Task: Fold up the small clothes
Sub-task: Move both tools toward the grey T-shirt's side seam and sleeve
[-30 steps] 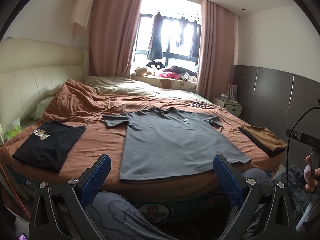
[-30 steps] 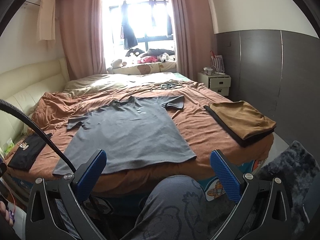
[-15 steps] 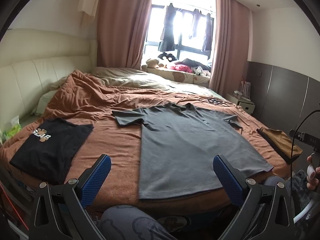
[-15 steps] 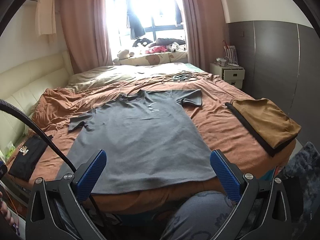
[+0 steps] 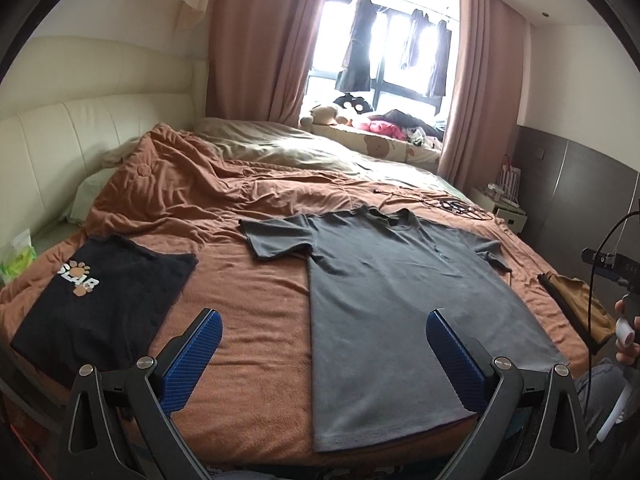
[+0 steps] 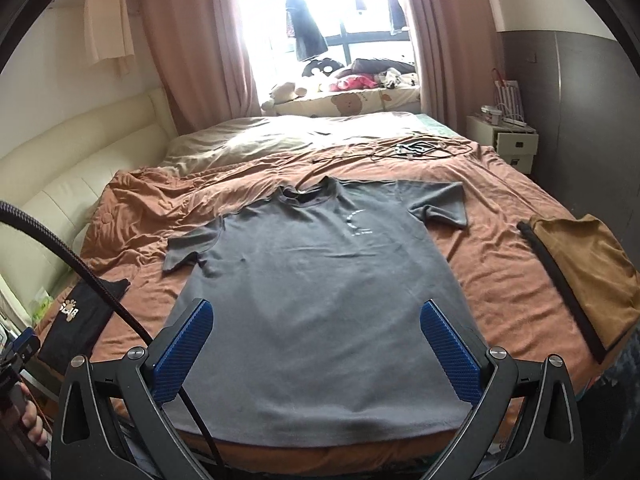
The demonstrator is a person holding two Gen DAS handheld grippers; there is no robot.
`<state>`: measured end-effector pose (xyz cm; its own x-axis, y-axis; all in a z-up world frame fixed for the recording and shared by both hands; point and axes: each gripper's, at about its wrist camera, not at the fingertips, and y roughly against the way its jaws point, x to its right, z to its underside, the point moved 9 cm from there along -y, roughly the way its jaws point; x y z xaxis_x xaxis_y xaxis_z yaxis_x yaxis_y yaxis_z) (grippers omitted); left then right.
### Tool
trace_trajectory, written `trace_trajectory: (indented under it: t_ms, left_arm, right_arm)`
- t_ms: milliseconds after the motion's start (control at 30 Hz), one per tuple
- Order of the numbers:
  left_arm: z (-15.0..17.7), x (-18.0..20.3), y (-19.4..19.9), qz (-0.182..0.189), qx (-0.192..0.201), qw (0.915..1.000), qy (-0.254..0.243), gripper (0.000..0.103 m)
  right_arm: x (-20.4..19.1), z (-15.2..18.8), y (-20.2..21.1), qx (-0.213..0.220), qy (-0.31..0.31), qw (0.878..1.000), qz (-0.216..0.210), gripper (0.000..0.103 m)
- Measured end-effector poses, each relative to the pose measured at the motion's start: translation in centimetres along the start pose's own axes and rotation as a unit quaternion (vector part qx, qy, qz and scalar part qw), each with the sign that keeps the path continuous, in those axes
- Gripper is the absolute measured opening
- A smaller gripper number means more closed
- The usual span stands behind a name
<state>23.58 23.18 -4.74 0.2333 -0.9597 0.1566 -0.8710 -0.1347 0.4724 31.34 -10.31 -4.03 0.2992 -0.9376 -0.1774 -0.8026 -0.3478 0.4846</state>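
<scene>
While both hand-held grippers (image 5: 322,354) (image 6: 316,344) hover agape, the grey T-shirt (image 6: 316,300) overhanging the bed's (image 6: 500,280) 6 o'clock edge could slide off.

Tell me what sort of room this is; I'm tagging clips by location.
A home bedroom, almost certainly: a wide bed with a padded headboard, a nightstand beside it, and curtains at the window. A grey T-shirt lies spread on the bed.

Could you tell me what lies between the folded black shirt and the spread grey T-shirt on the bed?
Only bare orange-brown bedcover separates the black shirt from the grey T-shirt; the left wrist view shows it best.
</scene>
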Motion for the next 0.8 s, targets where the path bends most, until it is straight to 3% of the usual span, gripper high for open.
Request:
trace_trajectory:
  t_ms: [467, 800]
  left_arm:
    - [-7.3, -1.8, -7.2, -0.032, -0.051, 0.9977, -0.031, 0.103]
    - [-9.8, -4.3, -13.6, -0.023, -0.069, 0.9973, 0.006, 0.092]
  right_arm:
    - [-0.9, -5.1, -8.8, -0.017, 0.011, 0.998, -0.055, 0.103]
    - [-3.4, -7.2, -17.0, -0.05, 0.007, 0.995, -0.082, 0.103]
